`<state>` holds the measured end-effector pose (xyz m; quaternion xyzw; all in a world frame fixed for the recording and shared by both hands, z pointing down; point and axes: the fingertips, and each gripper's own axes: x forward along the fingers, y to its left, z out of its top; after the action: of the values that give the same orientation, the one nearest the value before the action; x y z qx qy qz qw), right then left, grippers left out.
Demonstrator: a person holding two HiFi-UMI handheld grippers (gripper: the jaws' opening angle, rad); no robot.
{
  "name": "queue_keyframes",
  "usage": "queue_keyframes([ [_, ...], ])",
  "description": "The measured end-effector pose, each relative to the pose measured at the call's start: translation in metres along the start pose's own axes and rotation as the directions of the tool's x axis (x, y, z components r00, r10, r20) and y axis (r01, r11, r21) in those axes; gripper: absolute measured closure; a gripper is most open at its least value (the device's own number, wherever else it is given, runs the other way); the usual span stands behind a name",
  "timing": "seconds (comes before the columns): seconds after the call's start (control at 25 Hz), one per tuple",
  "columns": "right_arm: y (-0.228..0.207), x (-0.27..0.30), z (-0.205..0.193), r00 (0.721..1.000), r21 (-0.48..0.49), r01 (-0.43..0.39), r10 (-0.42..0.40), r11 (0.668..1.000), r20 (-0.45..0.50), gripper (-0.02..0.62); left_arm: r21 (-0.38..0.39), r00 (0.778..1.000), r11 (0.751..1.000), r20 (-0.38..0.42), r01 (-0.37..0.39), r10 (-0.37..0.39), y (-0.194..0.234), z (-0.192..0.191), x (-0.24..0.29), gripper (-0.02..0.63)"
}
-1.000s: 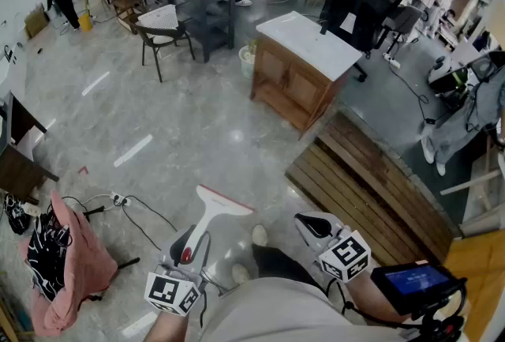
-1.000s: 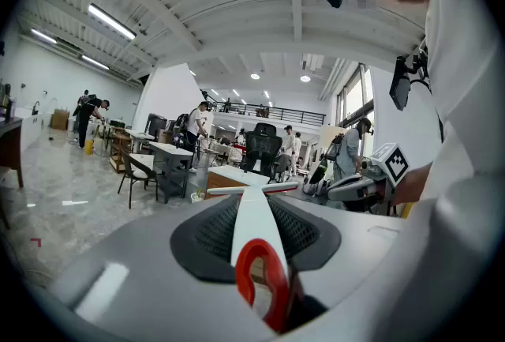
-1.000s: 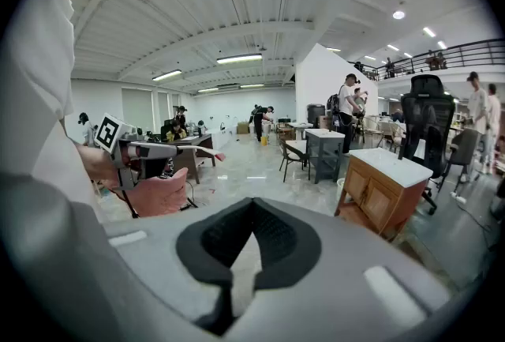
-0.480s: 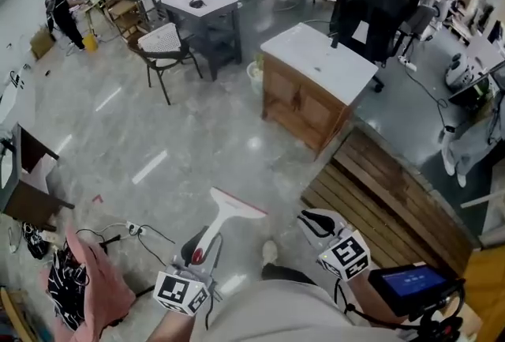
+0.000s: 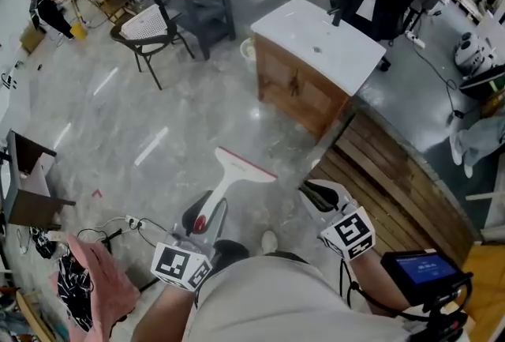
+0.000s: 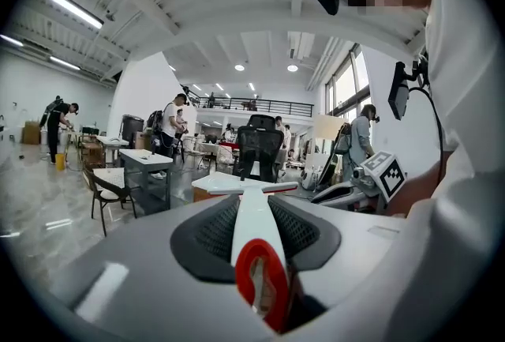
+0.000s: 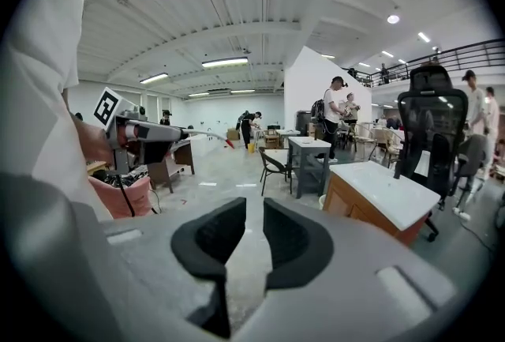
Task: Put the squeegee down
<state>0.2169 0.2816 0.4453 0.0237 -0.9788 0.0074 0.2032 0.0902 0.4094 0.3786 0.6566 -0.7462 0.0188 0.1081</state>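
The white plastic squeegee (image 5: 229, 184) with the red loop at the end of its handle is not down yet. It is in the air above the grey polished floor (image 5: 158, 119), in front of your body. Your left gripper (image 5: 203, 216) pinches its handle from both sides, and the left gripper view shows the black pads pressed on the white shaft. The wide blade points away from you, toward the wooden cabinet with the white top (image 5: 316, 56).

Your right gripper (image 5: 317, 194) hangs beside it, at the same height, apart from the squeegee. Its jaws stand close to each other with a thin slit between them, and nothing is in the slit.

To the right of the grippers lies a platform of brown wooden slats (image 5: 387, 190). A pink cloth (image 5: 99, 285) lies on the floor at your left.
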Motion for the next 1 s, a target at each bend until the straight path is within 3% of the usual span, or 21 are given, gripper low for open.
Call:
queue_keyframes([
  [0.24,-0.054,0.027,0.001,0.997,0.056,0.076,-0.075,0.996,-0.026,0.538,-0.006,0.997,0.997,-0.023,0.076,-0.076,0.028,0.007,0.071,0.485],
  [0.48,-0.111,0.071,0.006,0.981,0.098,0.190,-0.185,0.977,-0.066,0.538,-0.023,0.990,0.989,-0.010,0.143,-0.143,0.086,0.009,0.155,0.485],
  [0.76,-0.175,0.149,0.062,0.958,0.126,0.283,-0.274,0.951,-0.089,0.538,-0.031,0.973,0.973,-0.031,0.227,-0.228,0.175,0.040,0.253,0.485],
  [1.0,-0.213,0.198,0.094,0.938,0.152,0.344,-0.333,0.927,-0.092,0.538,-0.026,0.955,0.956,-0.047,0.293,-0.294,0.226,0.052,0.321,0.485],
])
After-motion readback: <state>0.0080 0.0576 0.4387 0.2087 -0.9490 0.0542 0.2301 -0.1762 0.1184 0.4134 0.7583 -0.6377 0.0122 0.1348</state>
